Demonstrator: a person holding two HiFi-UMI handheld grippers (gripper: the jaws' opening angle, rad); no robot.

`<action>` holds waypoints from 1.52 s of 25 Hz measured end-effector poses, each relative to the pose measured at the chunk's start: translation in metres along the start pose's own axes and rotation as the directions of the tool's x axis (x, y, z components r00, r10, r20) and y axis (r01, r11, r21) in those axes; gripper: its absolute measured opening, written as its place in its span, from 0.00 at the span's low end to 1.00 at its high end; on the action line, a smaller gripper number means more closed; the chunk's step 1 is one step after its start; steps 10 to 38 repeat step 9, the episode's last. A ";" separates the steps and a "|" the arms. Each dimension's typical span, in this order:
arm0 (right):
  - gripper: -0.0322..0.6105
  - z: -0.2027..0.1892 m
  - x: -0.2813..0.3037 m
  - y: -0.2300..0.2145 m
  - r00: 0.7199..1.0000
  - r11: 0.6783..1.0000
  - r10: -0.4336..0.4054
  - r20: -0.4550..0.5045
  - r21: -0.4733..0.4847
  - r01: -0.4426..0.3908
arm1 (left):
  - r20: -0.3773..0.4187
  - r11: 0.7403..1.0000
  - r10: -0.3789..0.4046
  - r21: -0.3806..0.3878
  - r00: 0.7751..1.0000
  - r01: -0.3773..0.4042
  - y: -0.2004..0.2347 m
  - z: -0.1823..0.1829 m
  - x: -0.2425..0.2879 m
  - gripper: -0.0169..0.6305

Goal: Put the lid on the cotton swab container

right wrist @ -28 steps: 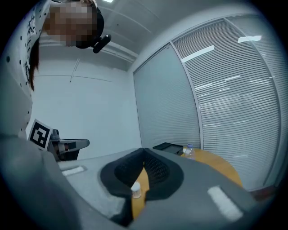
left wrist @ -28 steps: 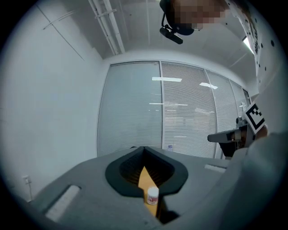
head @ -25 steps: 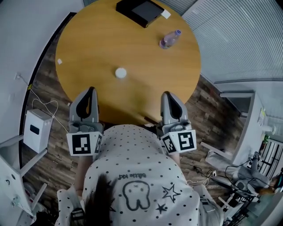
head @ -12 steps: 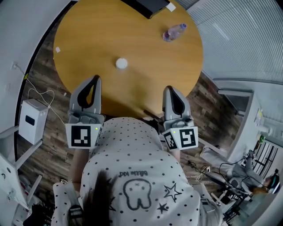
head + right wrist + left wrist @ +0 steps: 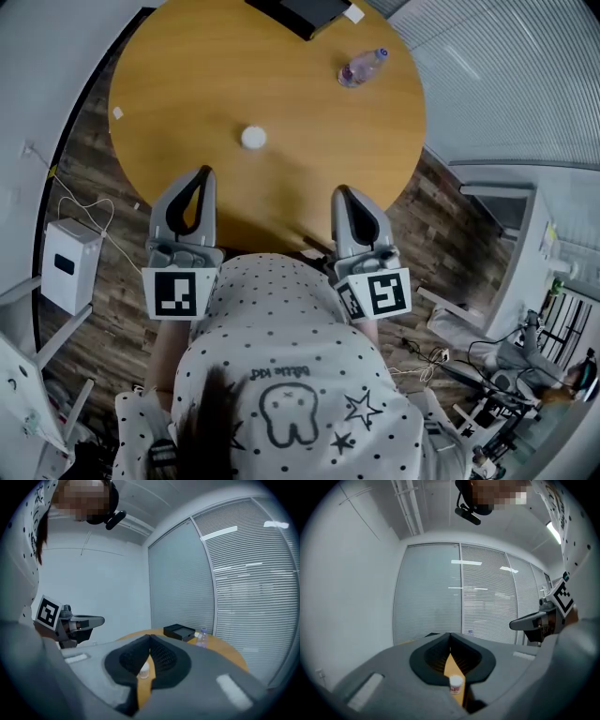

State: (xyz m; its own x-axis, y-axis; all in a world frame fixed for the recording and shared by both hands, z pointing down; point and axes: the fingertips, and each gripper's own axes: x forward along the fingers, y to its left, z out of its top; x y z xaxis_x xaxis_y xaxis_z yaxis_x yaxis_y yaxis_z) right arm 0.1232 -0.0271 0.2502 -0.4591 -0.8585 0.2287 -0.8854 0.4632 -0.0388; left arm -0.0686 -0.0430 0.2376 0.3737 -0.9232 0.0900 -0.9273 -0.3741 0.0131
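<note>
White cotton swab container (image 5: pixel 252 138) stood upright on the desk (image 5: pixel 309 122), ahead of and between your claws, nearer your left claw (image 5: pixel 197 178) than your right claw (image 5: pixel 343 195); both were fully shut, holding nothing.

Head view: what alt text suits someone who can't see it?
A person in a dotted white shirt holds a left gripper and a right gripper, fingers closed and empty, over the near edge of a round wooden table. Farther out sit a small white container, a water bottle and a black box.
</note>
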 end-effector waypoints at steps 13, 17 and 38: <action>0.06 -0.012 0.009 0.006 0.999 1.000 0.022 -0.029 0.006 -0.022 | 0.002 0.999 -0.045 0.026 0.999 0.045 -0.010 -0.001 0.010 0.04; 0.06 -0.012 0.009 0.006 0.999 1.000 0.022 -0.029 0.006 -0.022 | 0.002 0.999 -0.045 0.026 0.999 0.045 -0.010 -0.001 0.010 0.04; 0.06 -0.012 0.009 0.006 0.999 1.000 0.022 -0.029 0.006 -0.022 | 0.002 0.999 -0.045 0.026 0.999 0.045 -0.010 -0.001 0.010 0.04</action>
